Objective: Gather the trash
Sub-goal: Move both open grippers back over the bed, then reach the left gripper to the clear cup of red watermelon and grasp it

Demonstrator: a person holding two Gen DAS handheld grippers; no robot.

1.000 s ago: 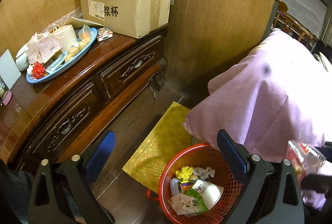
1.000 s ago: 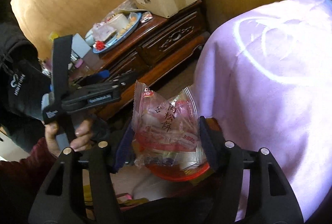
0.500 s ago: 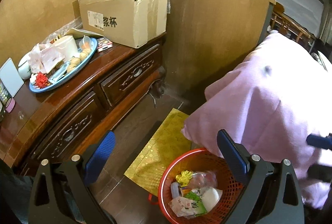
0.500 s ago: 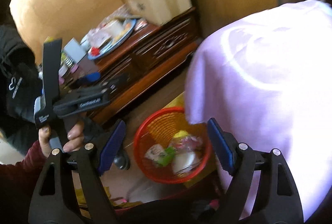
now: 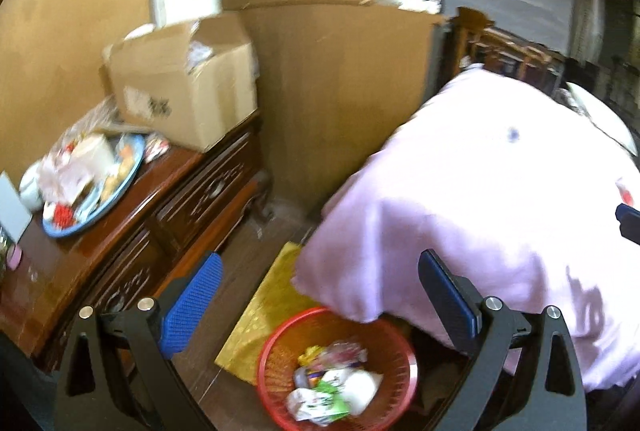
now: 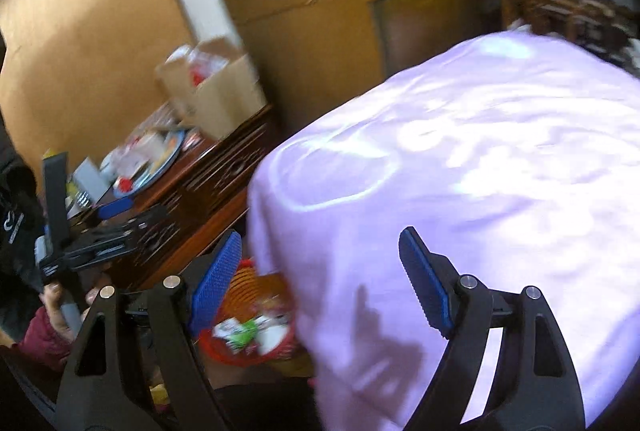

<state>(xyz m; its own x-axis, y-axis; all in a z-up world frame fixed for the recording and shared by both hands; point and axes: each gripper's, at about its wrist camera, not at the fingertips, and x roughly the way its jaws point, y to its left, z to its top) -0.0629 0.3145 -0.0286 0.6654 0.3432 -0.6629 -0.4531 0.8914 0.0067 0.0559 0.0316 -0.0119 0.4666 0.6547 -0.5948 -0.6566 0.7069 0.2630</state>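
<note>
A red mesh basket [image 5: 276, 359] stands on the floor at the bed's corner, holding several wrappers, among them a clear snack bag [image 5: 340, 353]. It also shows in the right wrist view [image 6: 248, 283], partly hidden by the bed. My left gripper [image 5: 320, 295] is open and empty above the basket. My right gripper [image 6: 320, 271] is open and empty, over the edge of the pink-covered bed [image 6: 460, 191]. A small red and white wrapper [image 5: 625, 193] lies on the bed at the far right.
A dark wooden dresser [image 5: 168, 207] on the left carries a cardboard box [image 5: 184, 91] and a blue tray [image 5: 92, 183] of clutter. A yellow mat [image 5: 264, 311] lies on the floor. Wooden panels [image 5: 340, 91] stand behind.
My right gripper opened and dropped the snack bag into the red basket, then swung up and right over the bed. The left gripper's view rose and tilted toward the bed.
</note>
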